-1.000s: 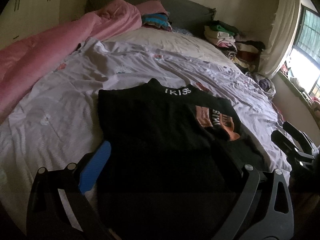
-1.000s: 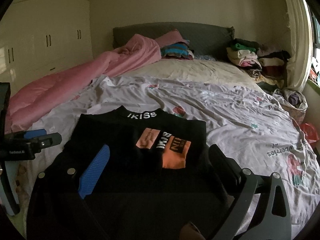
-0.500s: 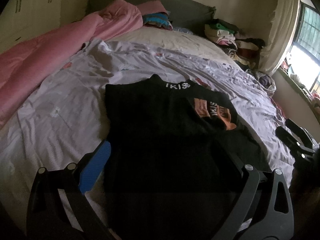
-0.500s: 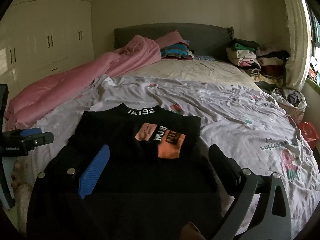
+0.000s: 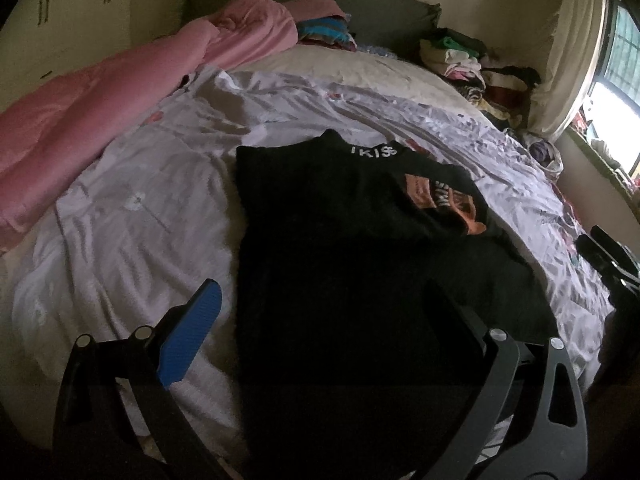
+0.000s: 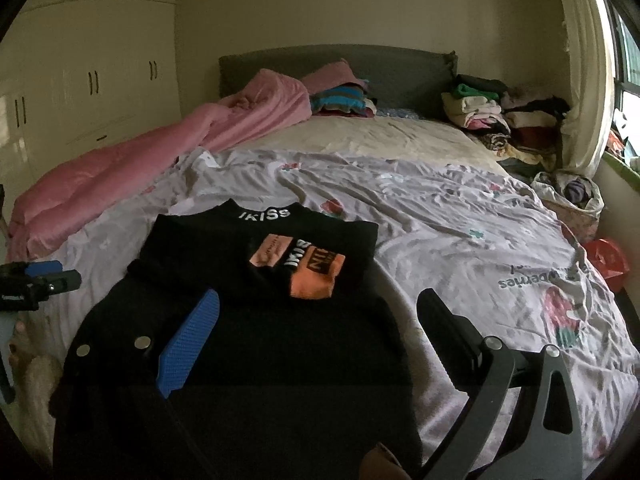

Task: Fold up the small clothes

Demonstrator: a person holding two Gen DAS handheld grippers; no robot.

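A black garment (image 5: 340,248) with white collar lettering and an orange print lies flat on the bed, its sides folded in; it also shows in the right wrist view (image 6: 256,300). My left gripper (image 5: 320,320) is open and empty, hovering above the garment's near end, its blue pad (image 5: 192,336) over the sheet at the left edge. My right gripper (image 6: 316,324) is open and empty above the garment's lower right part. The right gripper shows at the far right of the left wrist view (image 5: 608,256), and the left gripper at the far left of the right wrist view (image 6: 36,284).
A wrinkled pale floral sheet (image 6: 460,240) covers the bed. A pink duvet (image 6: 140,168) lies along the left side. Stacks of folded clothes (image 6: 500,116) sit at the head right, striped items (image 6: 340,100) by the headboard. A bag (image 6: 572,196) and a red object (image 6: 608,260) are off the right edge.
Both grippers have drawn back and risen from the garment, so it looks smaller and farther. Both stay open; the garment has not moved.
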